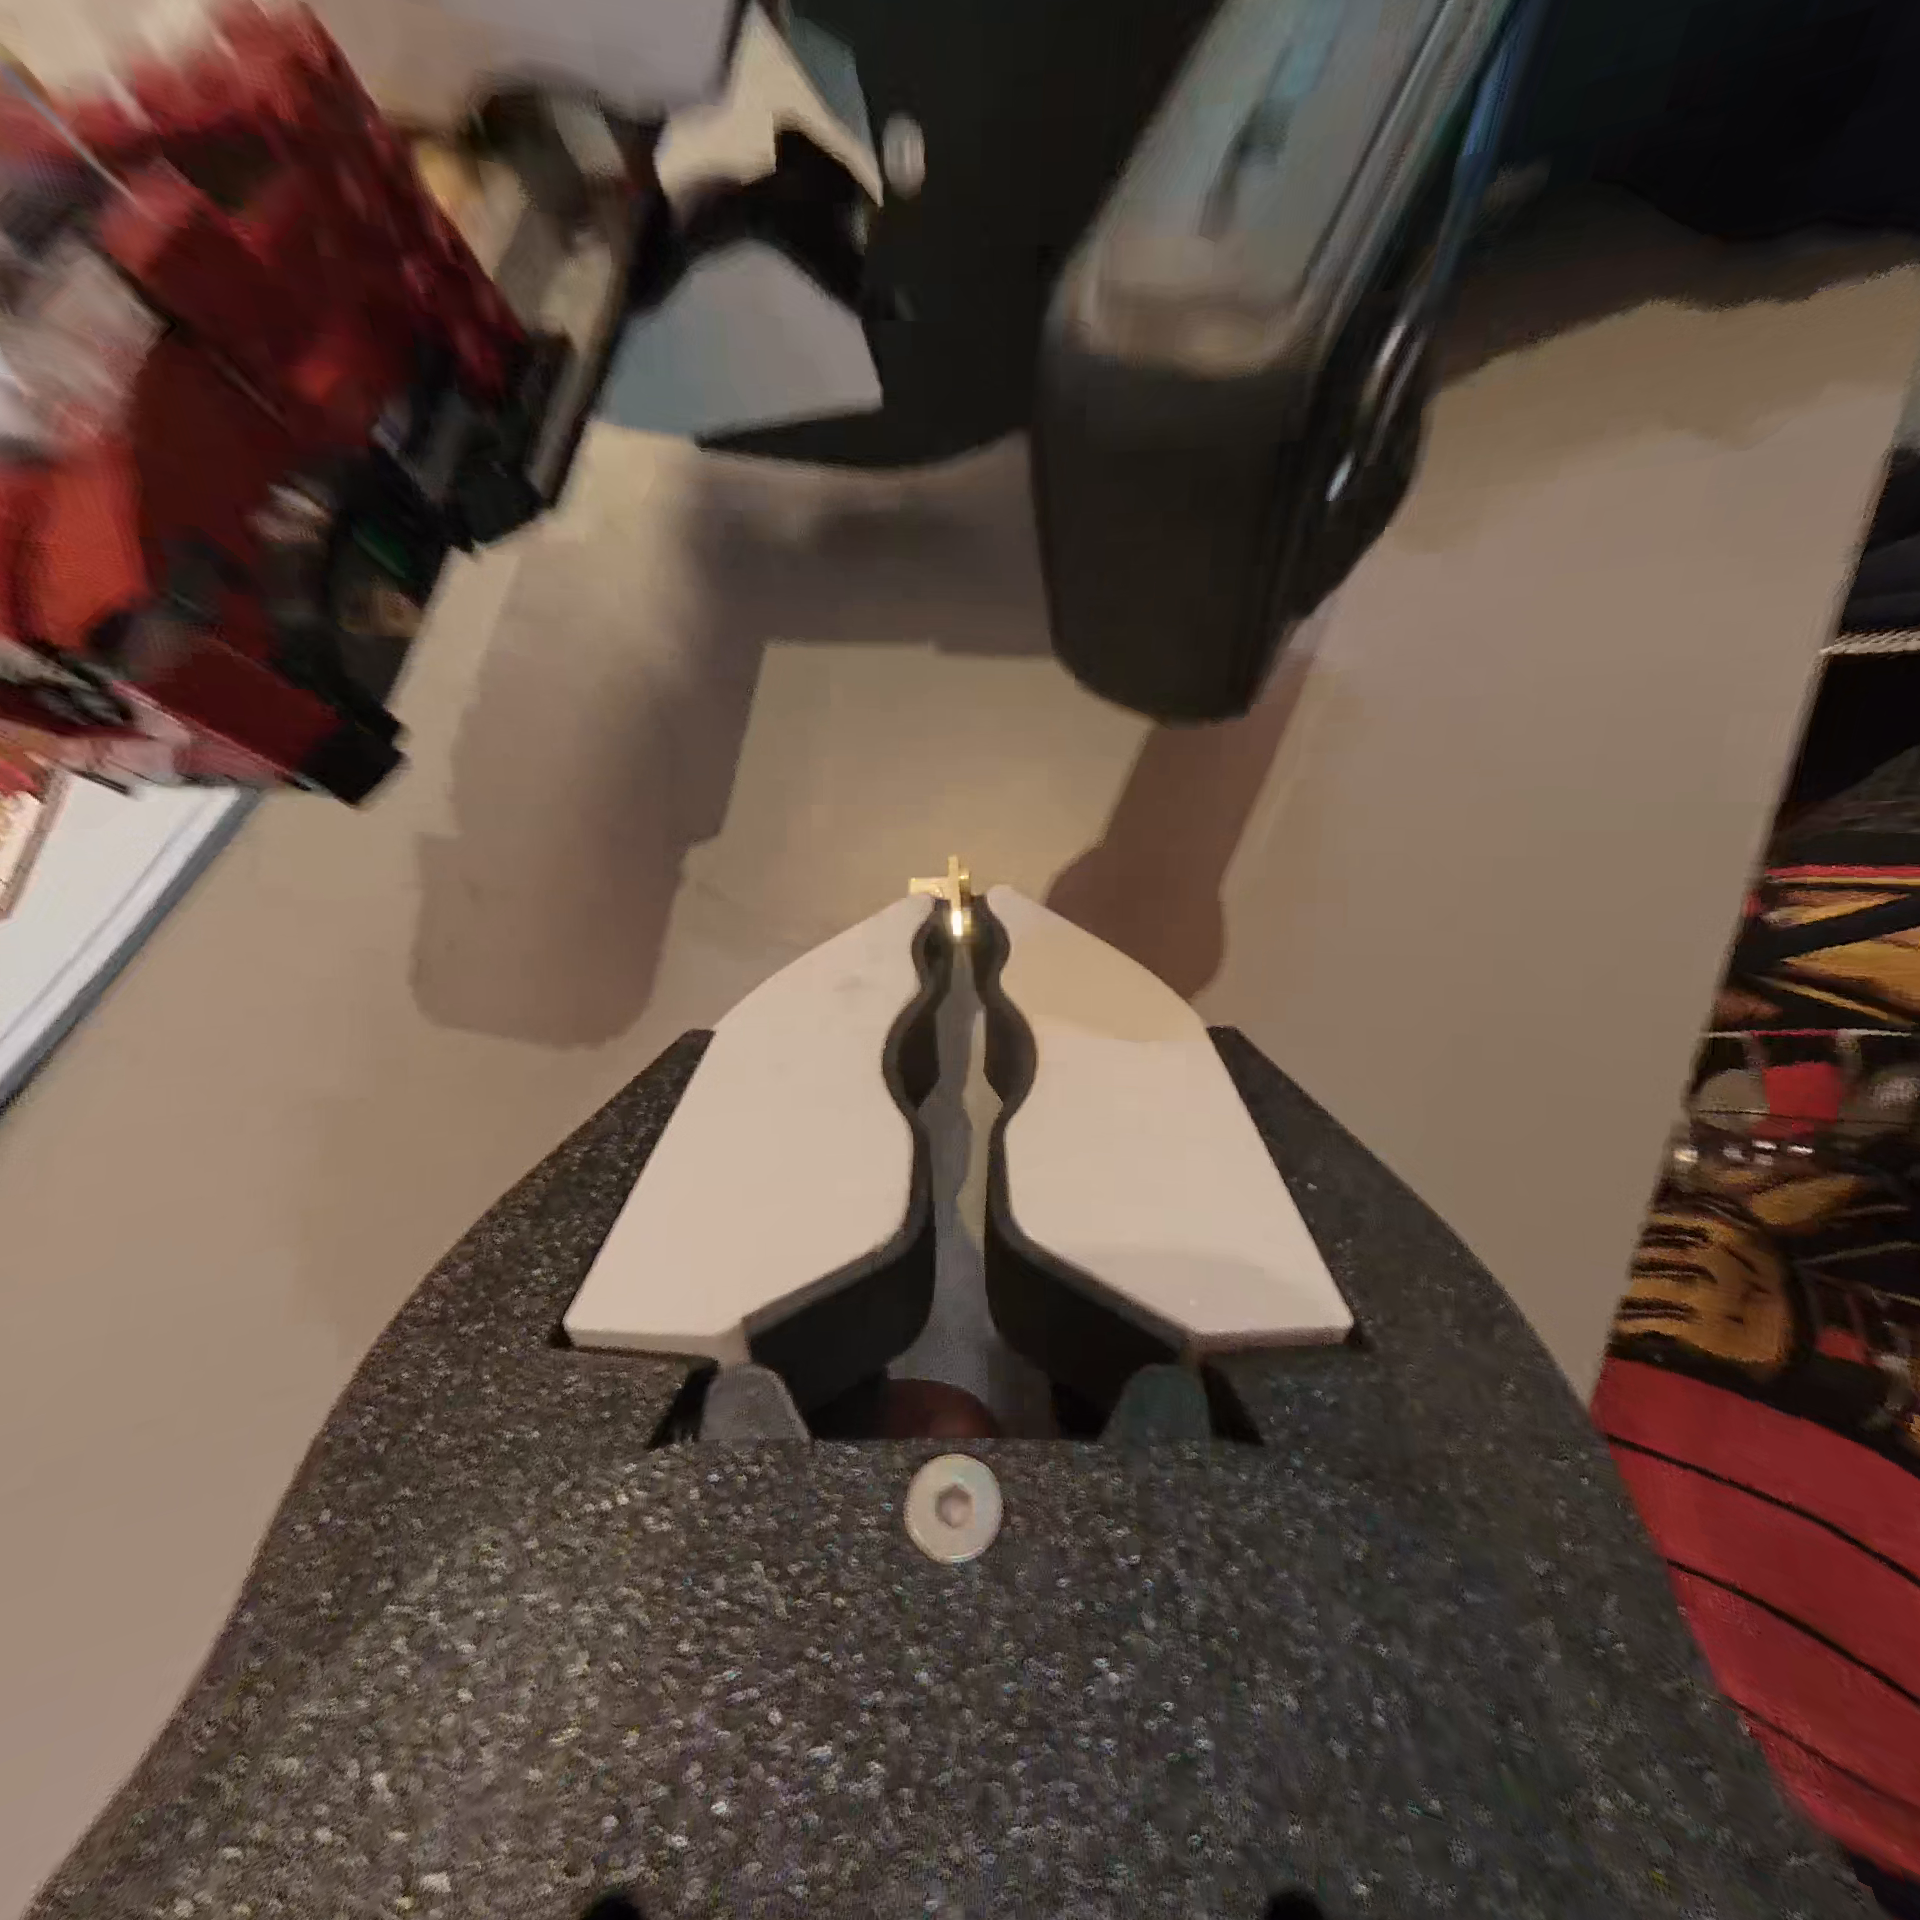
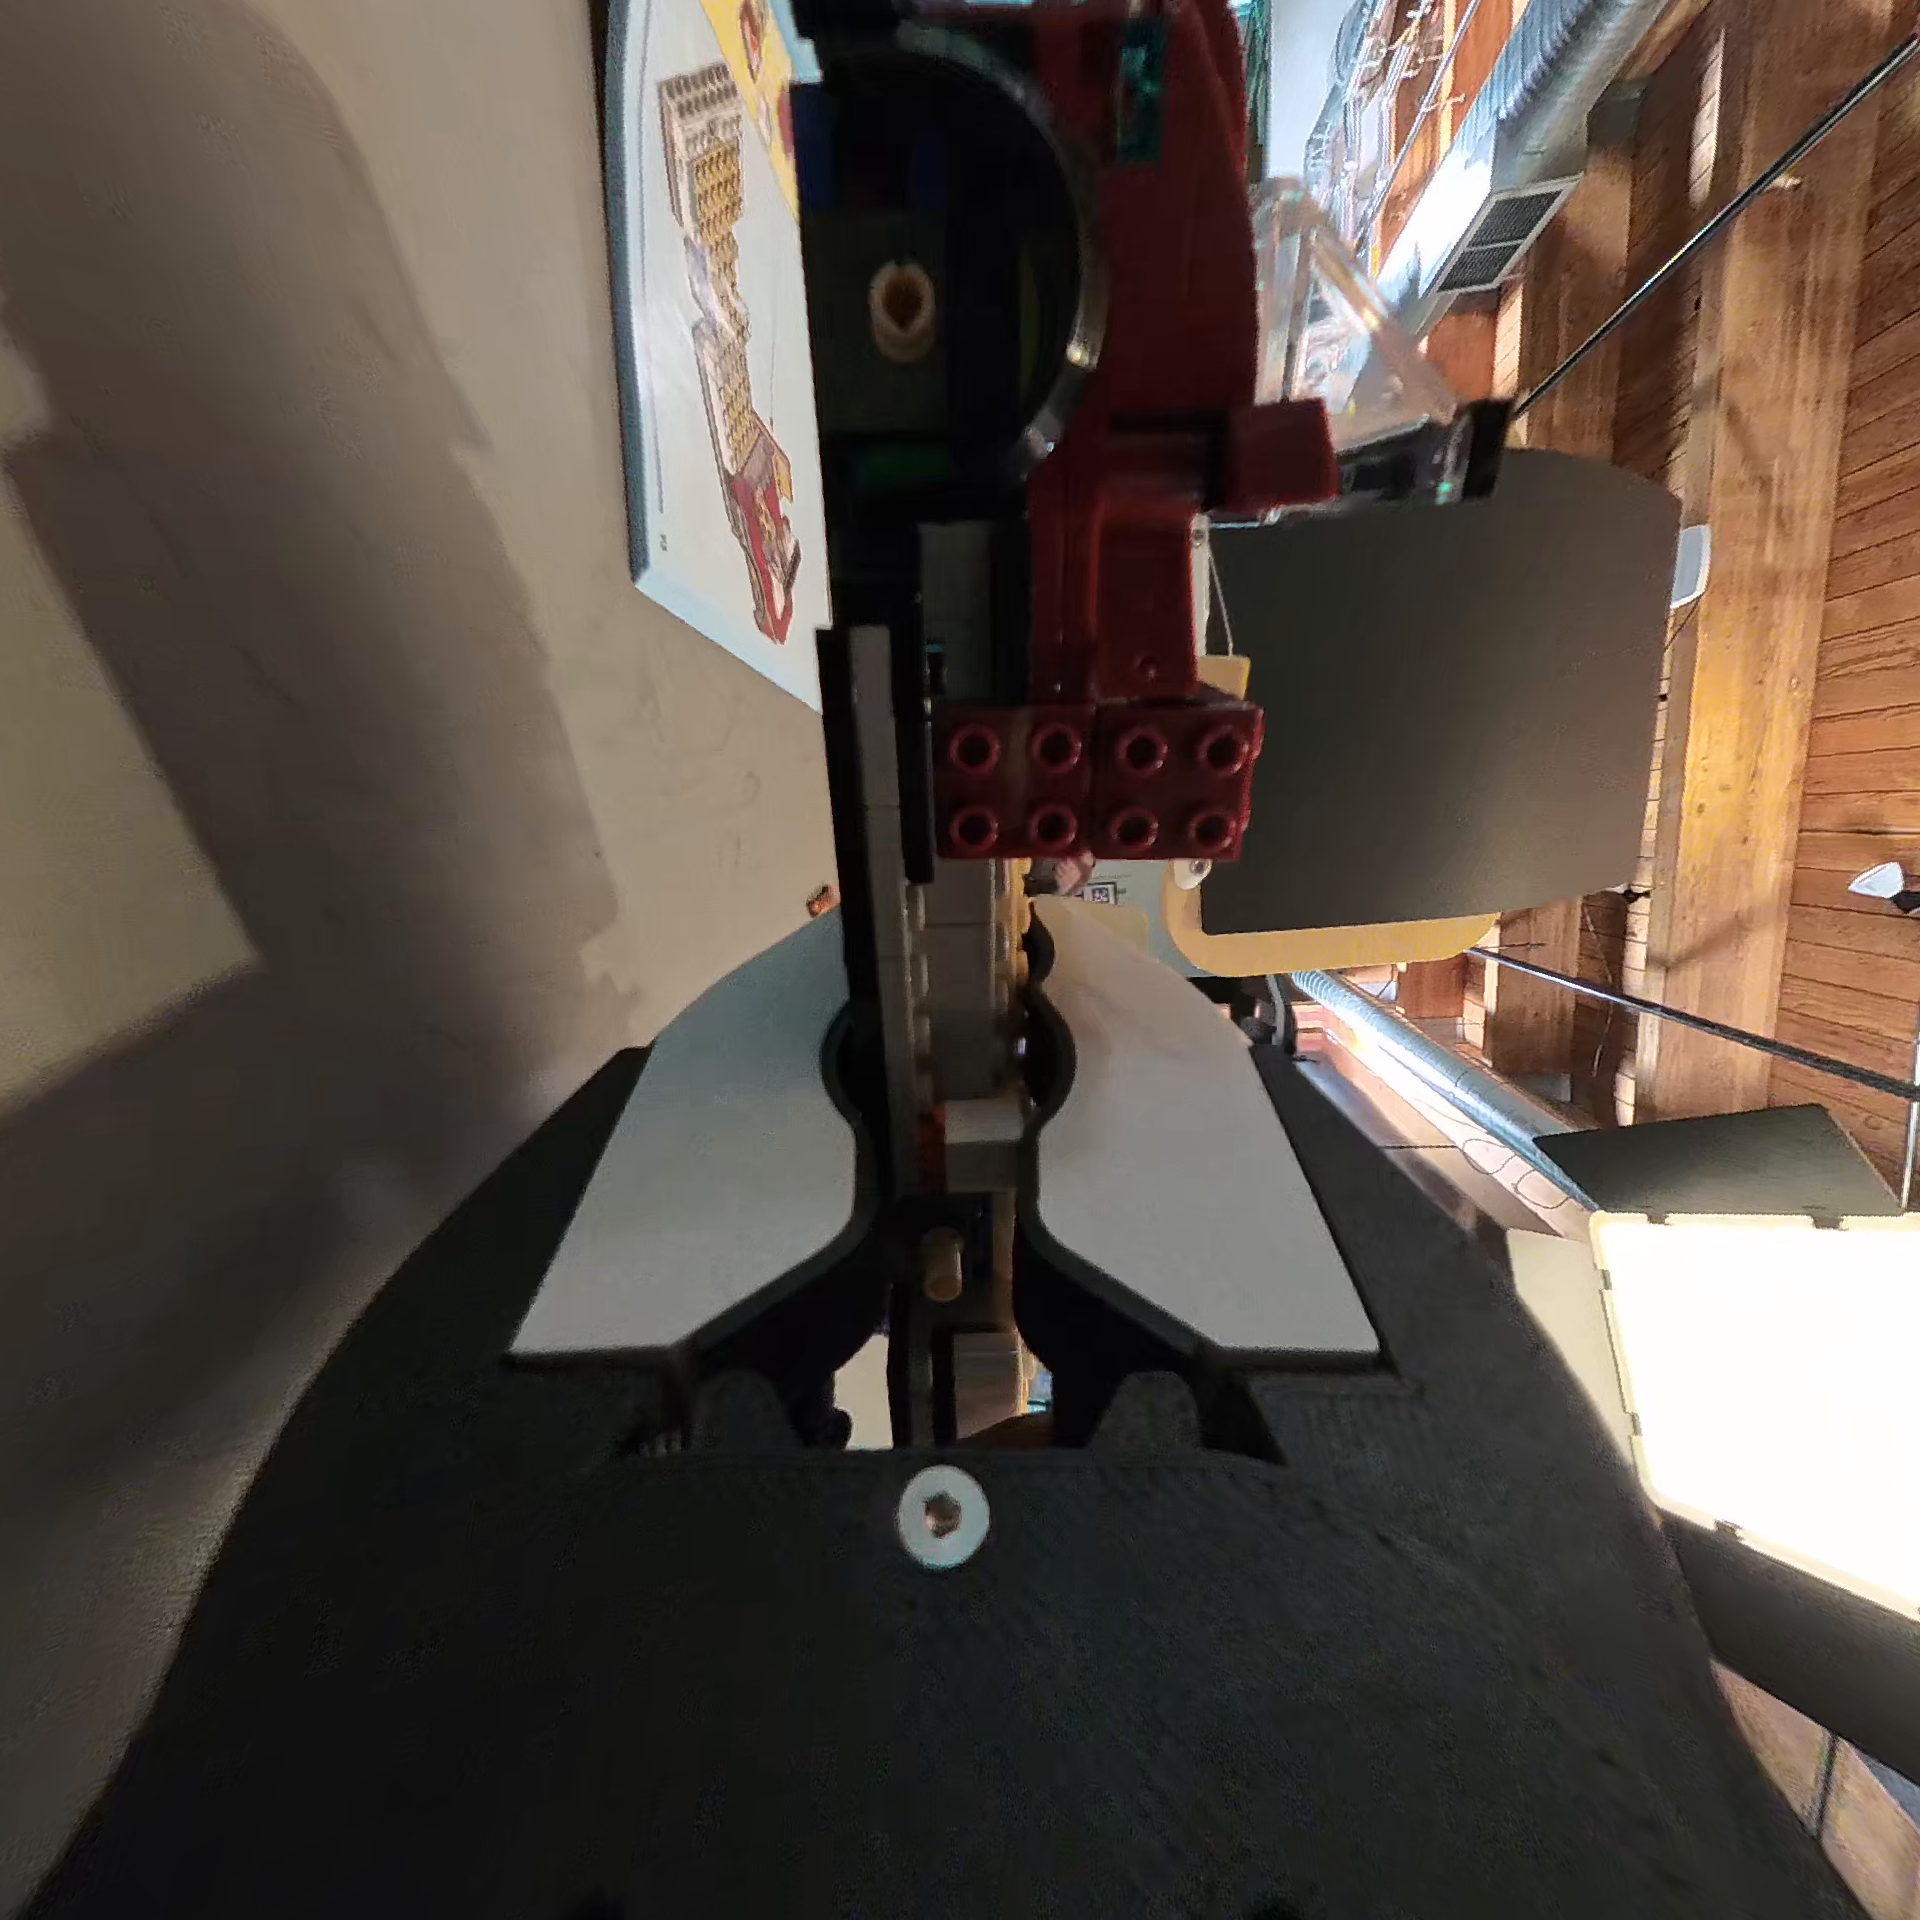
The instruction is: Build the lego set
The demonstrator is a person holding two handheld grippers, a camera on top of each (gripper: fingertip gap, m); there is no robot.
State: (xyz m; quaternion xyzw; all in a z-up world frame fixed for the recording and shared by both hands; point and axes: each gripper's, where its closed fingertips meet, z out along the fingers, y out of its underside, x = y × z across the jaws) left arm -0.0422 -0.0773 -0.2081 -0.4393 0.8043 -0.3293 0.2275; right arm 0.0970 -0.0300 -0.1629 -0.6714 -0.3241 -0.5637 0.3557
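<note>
Left wrist view — gold piece (image 1: 951, 896) (tiny, cross-shaped) pinched.

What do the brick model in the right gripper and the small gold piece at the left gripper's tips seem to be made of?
Brick model: moulded plastic, semi-gloss, going by its regular round studs and uniform dark red and grey. Gold piece: shiny, with a bright glint; metallic-coated plastic or metal, too small to tell which.

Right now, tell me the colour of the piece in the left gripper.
Gold piece; left wrist view.

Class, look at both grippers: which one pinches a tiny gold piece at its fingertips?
The left gripper: its tips nip a small gold piece, whereas the right gripper clamps a big brick model.
</note>
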